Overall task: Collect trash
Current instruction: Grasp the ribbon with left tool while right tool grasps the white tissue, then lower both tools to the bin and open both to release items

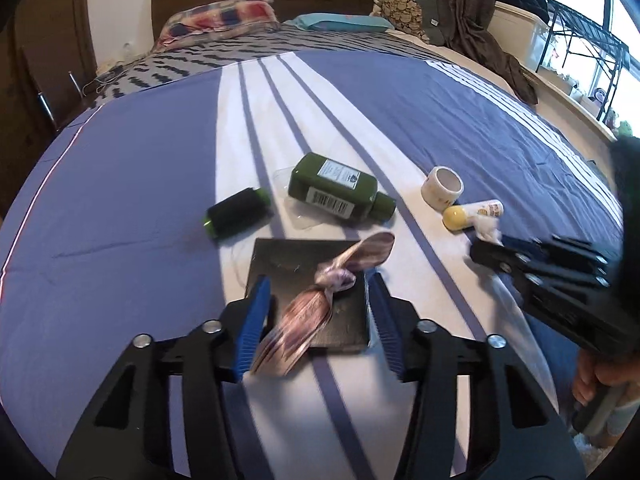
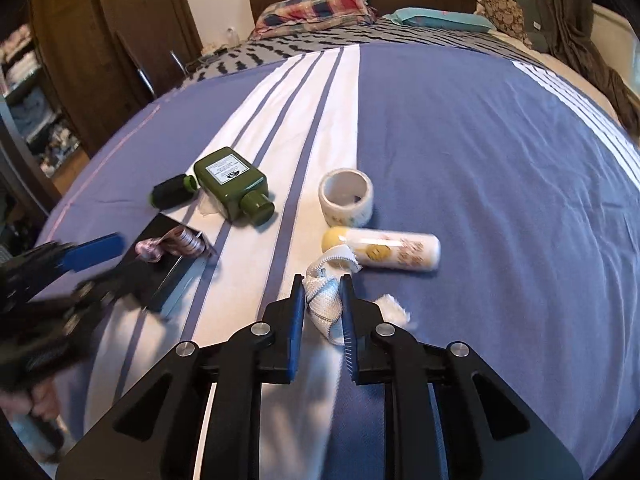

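My right claw (image 2: 323, 309) is clamped on a white rag (image 2: 325, 300), a bunched knitted scrap with a dark stitched line, pinched between both blue pads; its frayed end sticks out to the right of the right finger, and its top edge touches the yellow cap of a small white tube (image 2: 382, 250) lying on its side just beyond. From the left camera that same claw (image 1: 486, 246) shows at the right with a white tuft at its tip, blurred, next to the tube (image 1: 474, 214). My left claw (image 1: 318, 304) is spread wide, gripping nothing, its pads standing either side of a black card (image 1: 308, 280) that lies flat on the bedspread (image 1: 120, 184). A knotted striped ribbon (image 1: 320, 284) lies across the card, one tail running near and left between my fingers, the other far and right. Beyond the card, a green bottle (image 1: 340, 192) lies on its side on a scrap of clear plastic, label and barcode up, cap pointing right. Left of it lies a black spool (image 1: 236, 216) with green ends. Right of the bottle a tape roll (image 1: 442, 187) stands on its side, just far of the tube. All of it sits on the white stripes of the blue bedspread, with pillows (image 1: 218, 18) at the far headboard.
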